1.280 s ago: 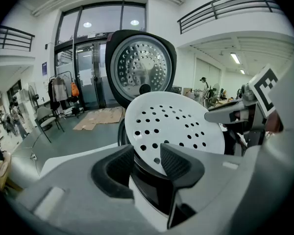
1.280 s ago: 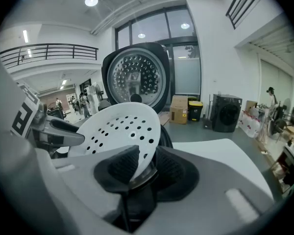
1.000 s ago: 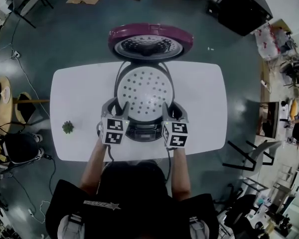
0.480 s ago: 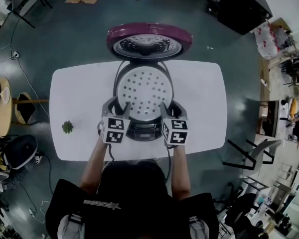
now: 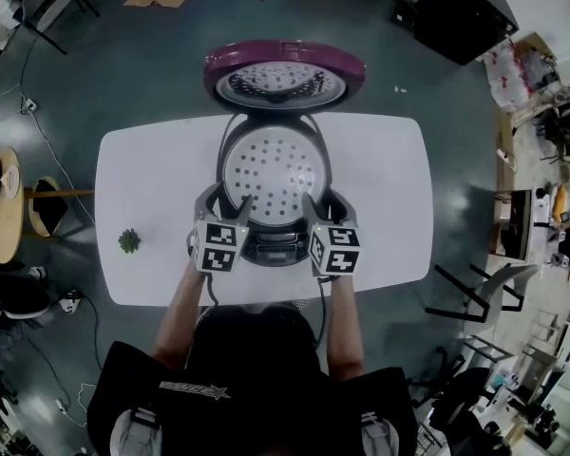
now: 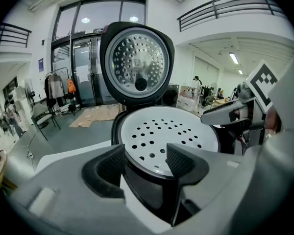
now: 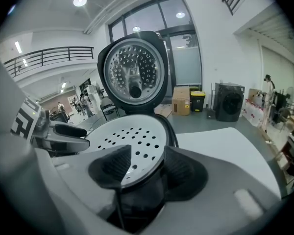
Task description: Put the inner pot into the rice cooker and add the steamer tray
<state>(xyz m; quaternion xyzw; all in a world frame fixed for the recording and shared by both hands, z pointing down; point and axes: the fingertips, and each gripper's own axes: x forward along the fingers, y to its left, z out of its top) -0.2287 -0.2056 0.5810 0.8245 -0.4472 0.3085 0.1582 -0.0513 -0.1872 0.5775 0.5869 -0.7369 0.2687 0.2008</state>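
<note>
The rice cooker (image 5: 277, 247) stands on the white table (image 5: 385, 193) with its maroon lid (image 5: 285, 74) tipped up at the back. A white perforated steamer tray (image 5: 274, 171) sits in the cooker's mouth and hides the inner pot. My left gripper (image 5: 230, 207) straddles the tray's near-left rim (image 6: 152, 166), its jaws opening, with gaps on both sides of the rim. My right gripper (image 5: 318, 207) straddles the near-right rim (image 7: 137, 170), jaws also opening, pads off the tray (image 7: 130, 135).
A small green plant (image 5: 128, 242) sits near the table's left front edge. A dark floor with chairs, cables and cardboard surrounds the table. The raised lid (image 6: 137, 65) stands just behind the tray.
Both pairs of jaws have spread wider around the tray's rim. Neither hand has shifted, and the tray rests where it was.
</note>
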